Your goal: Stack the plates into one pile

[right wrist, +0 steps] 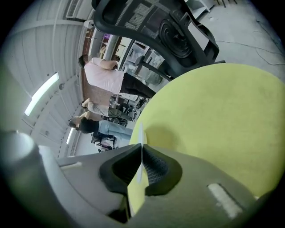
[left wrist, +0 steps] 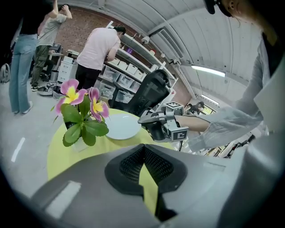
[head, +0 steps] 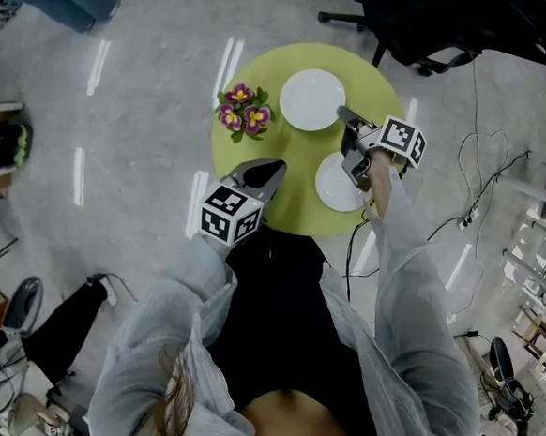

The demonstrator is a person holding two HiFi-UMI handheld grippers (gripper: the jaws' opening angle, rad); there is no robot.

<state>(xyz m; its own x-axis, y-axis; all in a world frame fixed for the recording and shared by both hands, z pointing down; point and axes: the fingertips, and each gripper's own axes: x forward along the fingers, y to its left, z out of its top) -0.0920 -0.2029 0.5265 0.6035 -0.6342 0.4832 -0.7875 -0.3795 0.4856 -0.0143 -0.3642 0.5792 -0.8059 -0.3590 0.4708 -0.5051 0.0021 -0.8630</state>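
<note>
Round yellow-green surface (head: pixel 283 204) on a grey floor (head: pixel 150 109). Two white plates lie on it, apart and not stacked.

The far plate (head: pixel 311 99) is at the back of the surface, just right of the flower pot (head: pixel 244 109). The near plate (head: pixel 332 191) is at the right side, closer to the person and partly under the right hand.

The right tool (head: pixel 343 114) reaches in from the right, with its tip at the far plate's right rim. In the right gripper view its jaws are closed on a thin white edge. That is the plate rim seen edge-on, pinched between the pads, and it throws a shadow on the surface beside it. The left gripper view shows the same: the tool tip is at the right edge of that plate.

The left tool (head: pixel 269 172) is over the near edge of the surface, well apart from both plates and pointing toward the flower pot. Its jaws are closed with the pads meeting at the tip. Nothing is between them, and only the surface shows through the gap lower down.

A black chair (head: pixel 429 22) stands behind the surface. Cables (head: pixel 473 181) lie on the floor at right. The left gripper view shows people (left wrist: pixel 95 51) standing at shelves in the background.
</note>
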